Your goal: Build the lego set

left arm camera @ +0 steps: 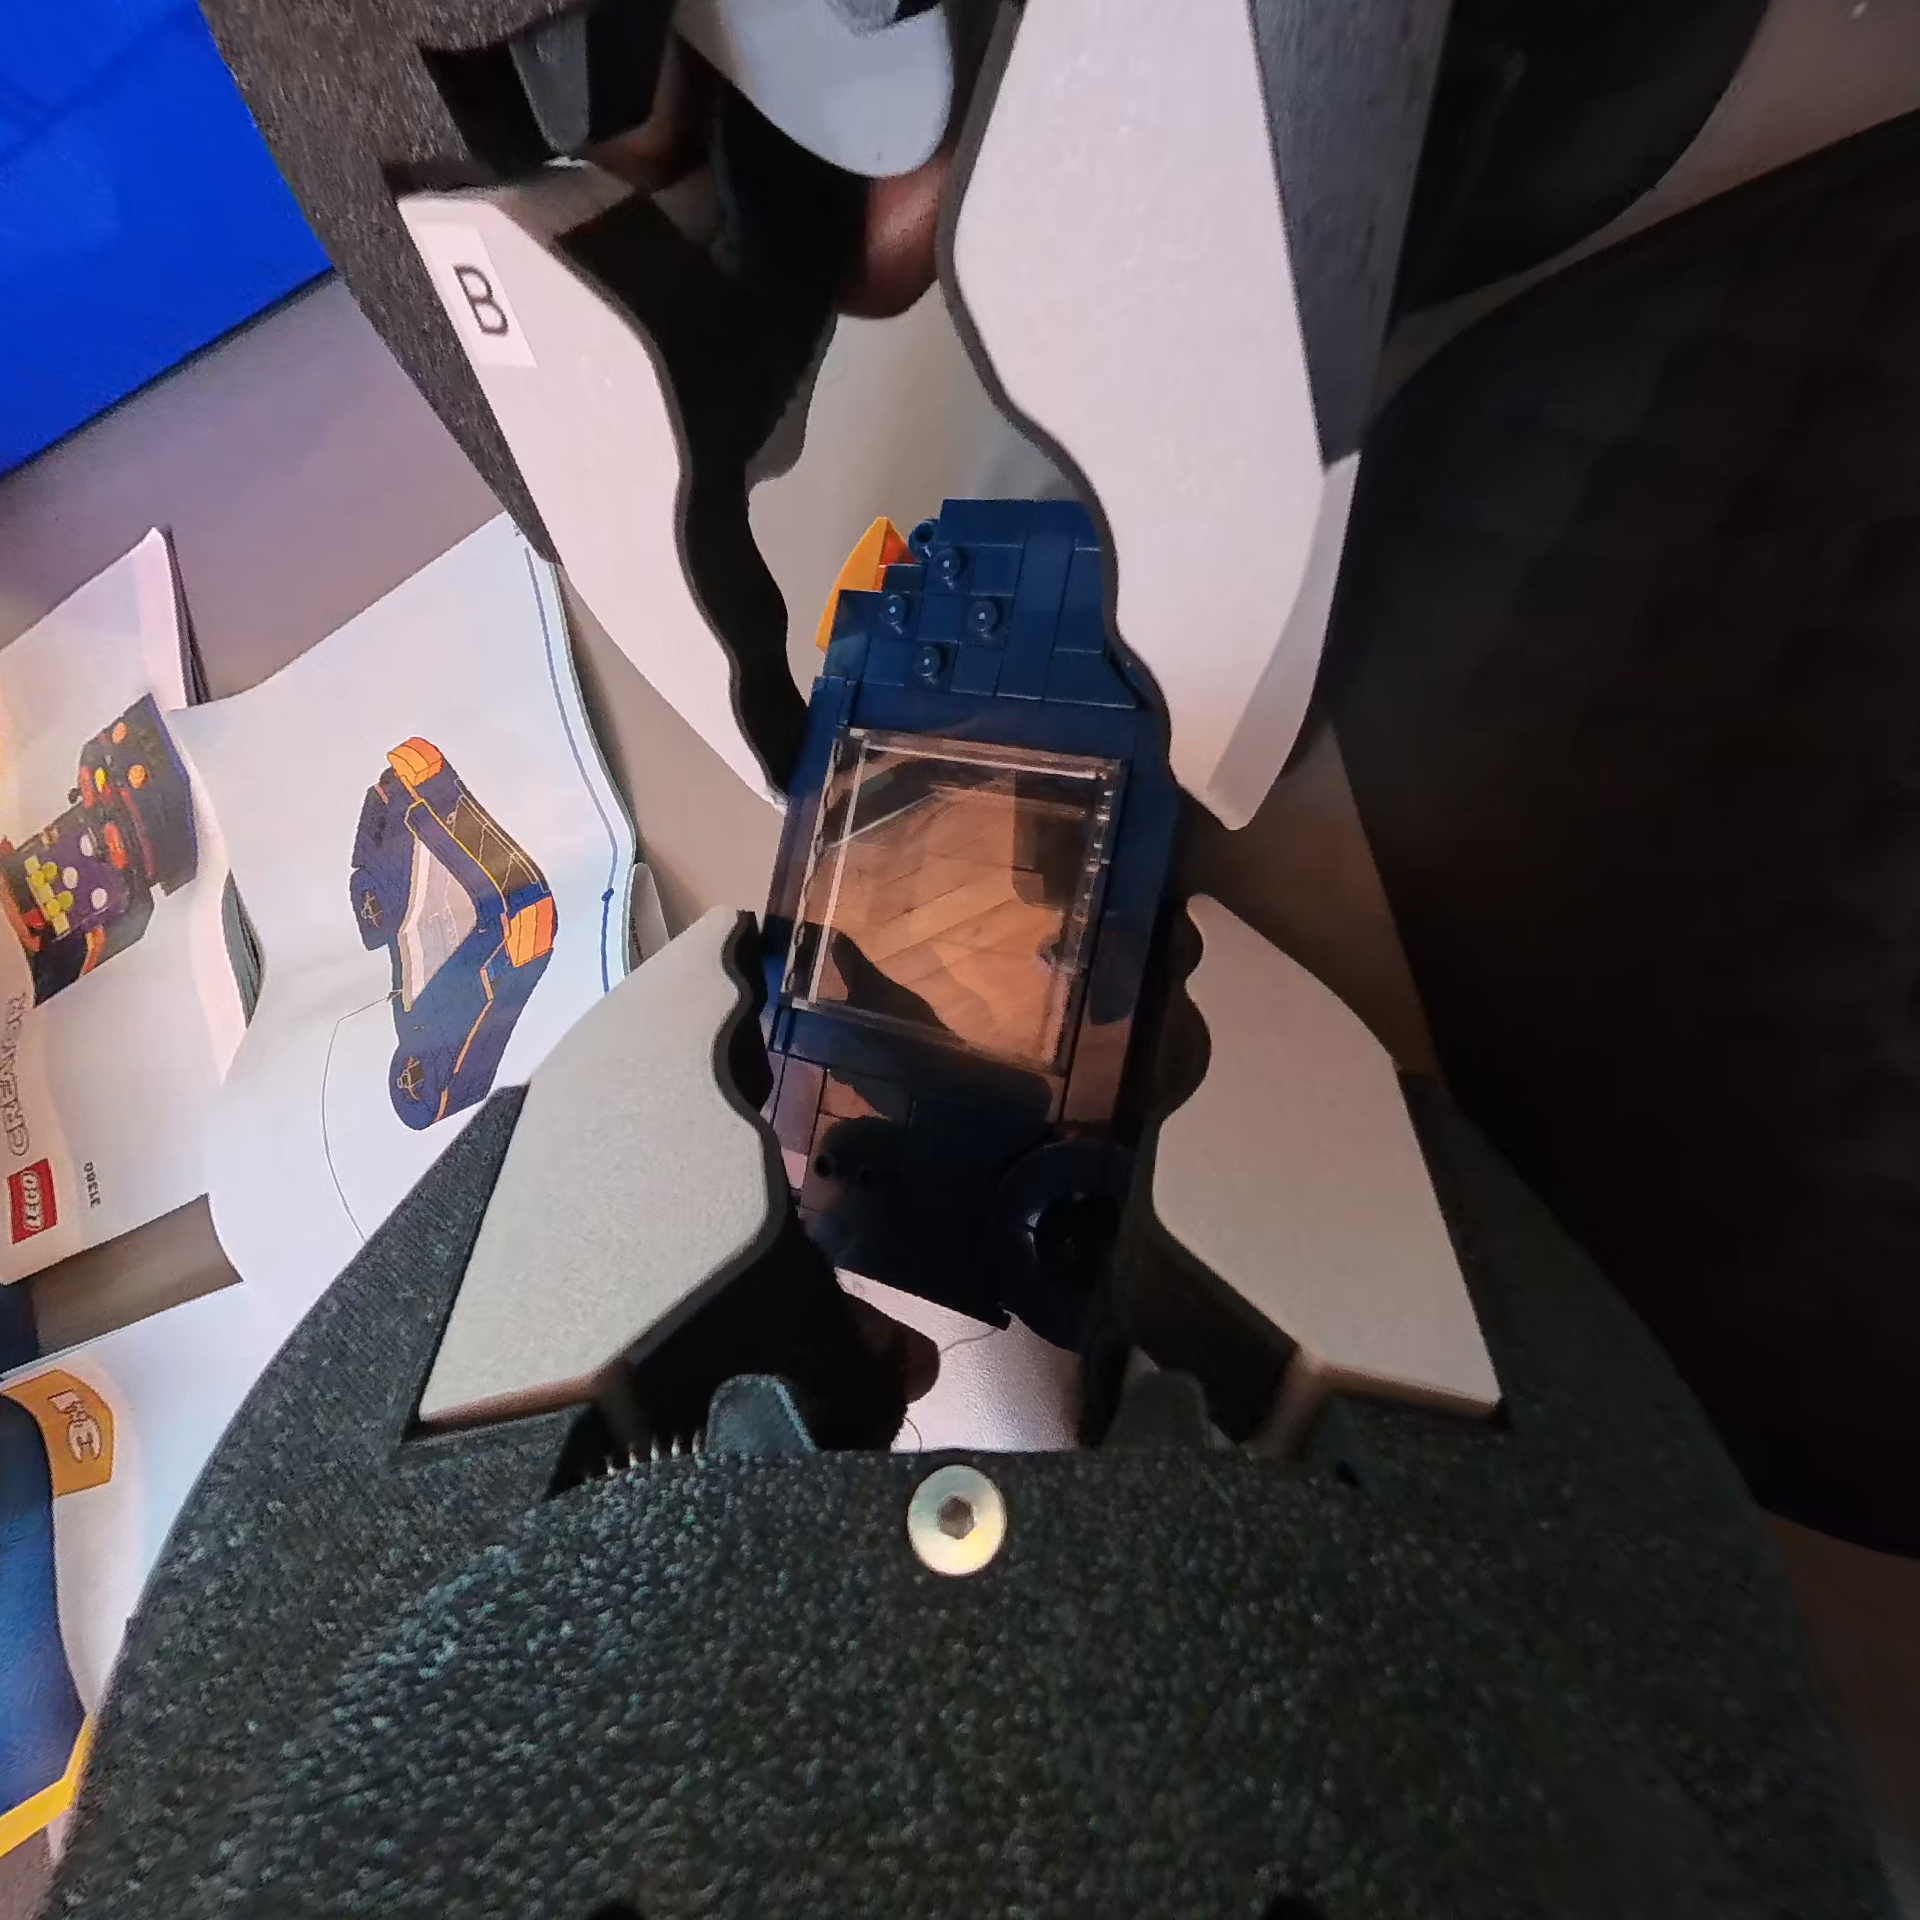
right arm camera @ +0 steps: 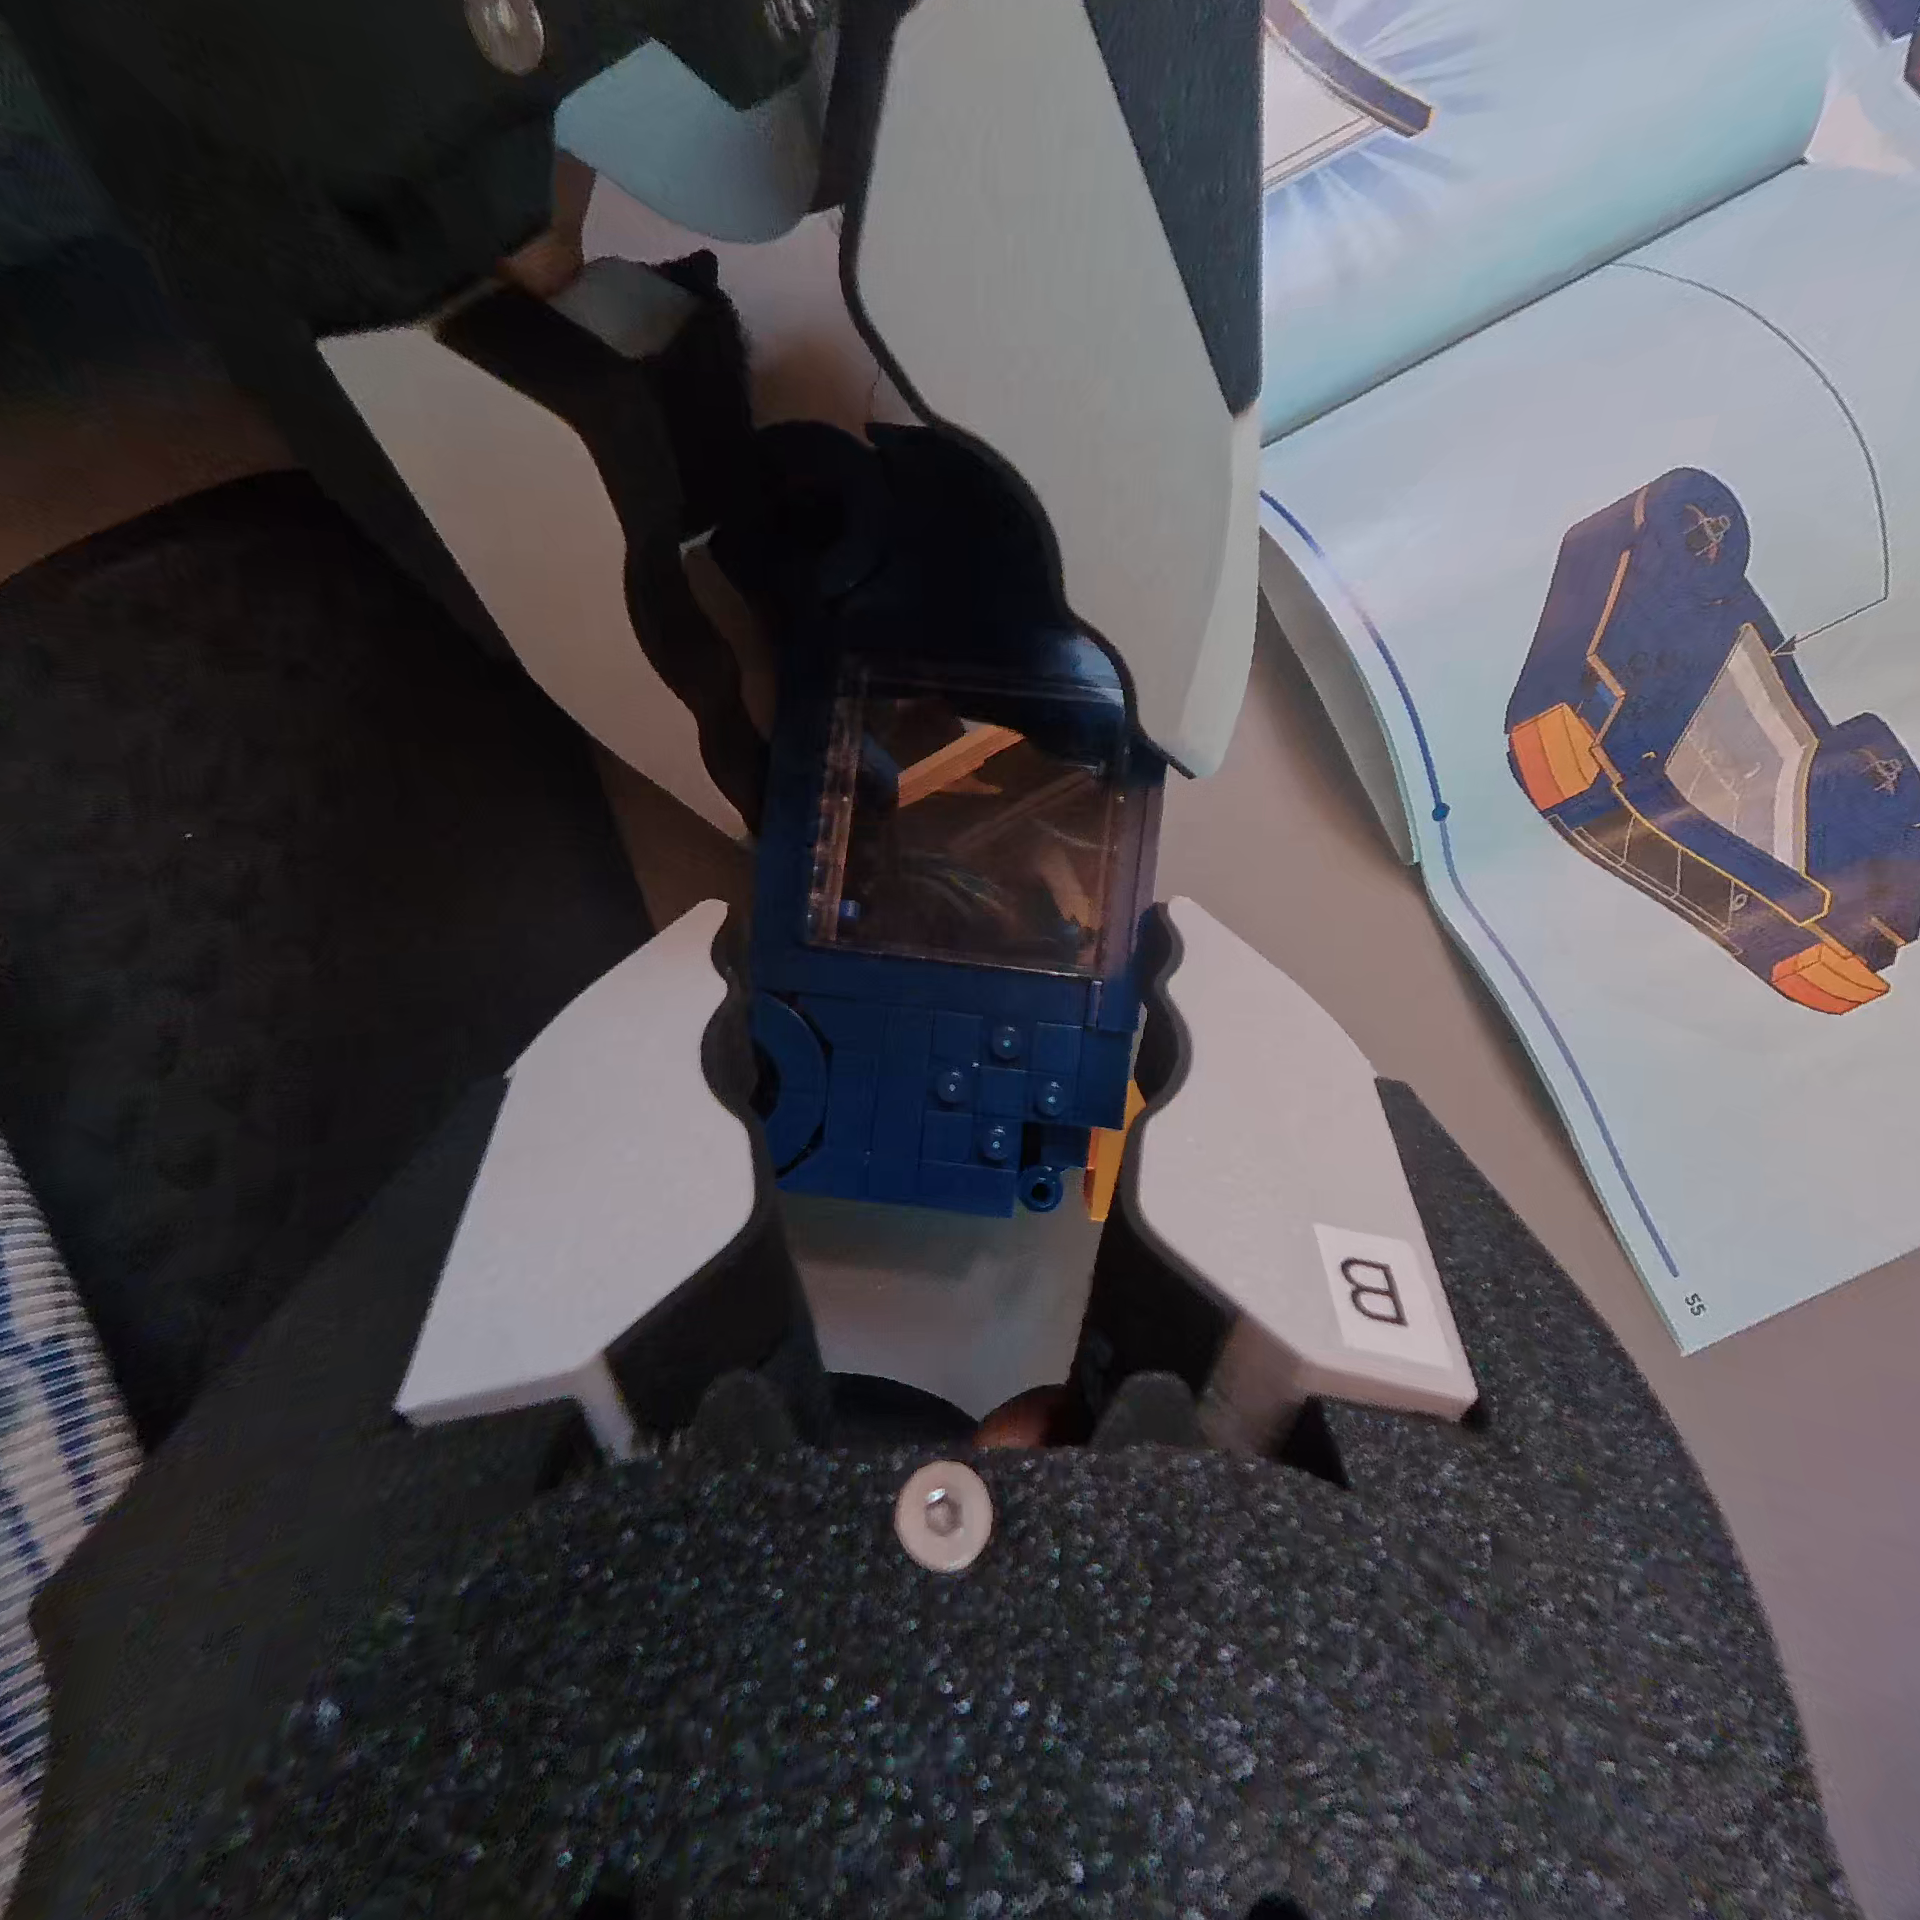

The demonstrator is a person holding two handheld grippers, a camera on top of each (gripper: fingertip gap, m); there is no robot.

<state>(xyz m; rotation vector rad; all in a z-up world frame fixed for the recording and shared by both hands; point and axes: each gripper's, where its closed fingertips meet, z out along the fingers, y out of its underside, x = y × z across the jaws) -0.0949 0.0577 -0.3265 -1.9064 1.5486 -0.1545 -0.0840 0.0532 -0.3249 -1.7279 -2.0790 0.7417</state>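
Observation:
A dark blue lego car (left arm camera: pixel 997 644) with a clear windscreen and an orange corner piece is held in the air between both grippers. My left gripper (left arm camera: pixel 966 909) is shut on its end with the round wheel arch. My right gripper (left arm camera: pixel 1003 810) comes in from the top of the left wrist view and grips the studded end. In the right wrist view the car (right arm camera: pixel 935 1081) sits between my right gripper's (right arm camera: pixel 945 906) white fingers (right arm camera: pixel 613 1122). The left gripper (right arm camera: pixel 971 795) clamps the far end there.
An open instruction booklet (left arm camera: pixel 416 831) with a drawing of the blue car lies on the grey table; it also shows in the right wrist view (right arm camera: pixel 1662 727). A second booklet (left arm camera: pixel 83 883) and a blue box (left arm camera: pixel 104 208) lie left. Dark fabric (right arm camera: pixel 260 831) lies beside the table. Only a small space, under 4 cm, lies between the two pairs of fingers.

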